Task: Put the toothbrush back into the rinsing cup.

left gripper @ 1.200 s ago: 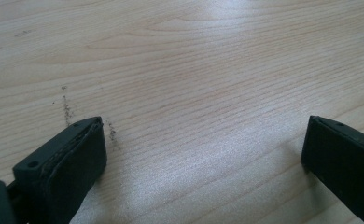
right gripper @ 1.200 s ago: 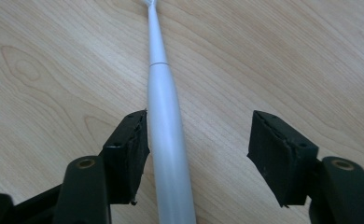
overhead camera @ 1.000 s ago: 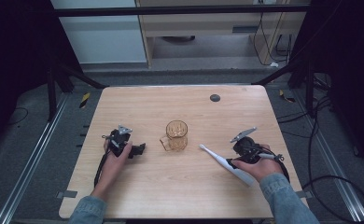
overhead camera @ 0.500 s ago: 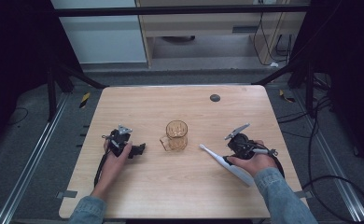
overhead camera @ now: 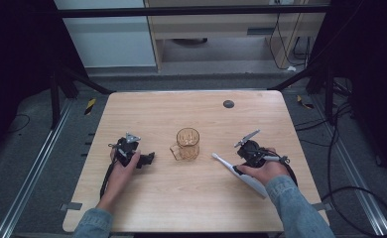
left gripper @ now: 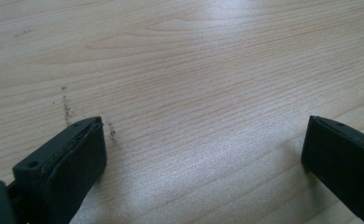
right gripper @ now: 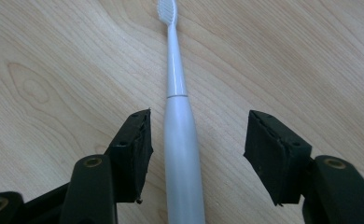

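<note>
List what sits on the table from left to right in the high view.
left gripper → glass mug → toothbrush → right gripper; the toothbrush's head leads, its handle runs under the right hand. A small dark disc lies farther back, between the mug and the right gripper.

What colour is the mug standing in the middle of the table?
Translucent amber, the mug; the high view shows it best.
</note>
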`<state>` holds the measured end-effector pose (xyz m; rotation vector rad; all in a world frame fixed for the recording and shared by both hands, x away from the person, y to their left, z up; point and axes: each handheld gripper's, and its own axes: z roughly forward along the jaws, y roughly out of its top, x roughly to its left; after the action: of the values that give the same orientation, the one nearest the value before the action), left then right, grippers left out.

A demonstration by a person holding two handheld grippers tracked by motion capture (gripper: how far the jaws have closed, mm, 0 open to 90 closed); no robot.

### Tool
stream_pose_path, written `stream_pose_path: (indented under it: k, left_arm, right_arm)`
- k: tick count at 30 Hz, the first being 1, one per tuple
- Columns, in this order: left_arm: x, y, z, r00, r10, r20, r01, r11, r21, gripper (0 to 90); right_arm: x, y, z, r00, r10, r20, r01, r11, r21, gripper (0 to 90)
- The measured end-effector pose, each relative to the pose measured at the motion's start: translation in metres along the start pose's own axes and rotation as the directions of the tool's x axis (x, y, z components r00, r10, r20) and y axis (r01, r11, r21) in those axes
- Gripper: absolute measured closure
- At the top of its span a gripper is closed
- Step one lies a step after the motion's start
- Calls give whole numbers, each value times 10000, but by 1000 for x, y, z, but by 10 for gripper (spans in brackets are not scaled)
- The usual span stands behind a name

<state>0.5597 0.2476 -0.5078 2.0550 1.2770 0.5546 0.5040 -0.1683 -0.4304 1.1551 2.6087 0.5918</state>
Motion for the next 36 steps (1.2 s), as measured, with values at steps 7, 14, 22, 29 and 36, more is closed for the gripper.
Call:
stream_pose_path:
  k: [7,14,22,29,36]
  left_arm:
    - [0,0,0,10000,-2,1,2,10000,-2,0]
    - [0,0,0,10000,-7,-2,7,10000,-7,0]
    - [0,0,0,10000,5,5,-5,10000,-7,0]
    - [0,0,0,10000,11,10,-11,10000,-7,0]
    - [0,0,0,10000,10,12,-10,10000,-6,0]
  right_arm:
    - [2,5,3,9999,-105,-52,105,9999,109,433]
    - [6,10,8,9997,-171,-174,175,9996,207,439]
    - [9,14,14,9993,-153,-349,164,9994,314,435]
    - [11,16,17,9988,-215,-430,233,9989,410,443]
    - [11,15,19,9984,-270,-488,296,9981,537,483]
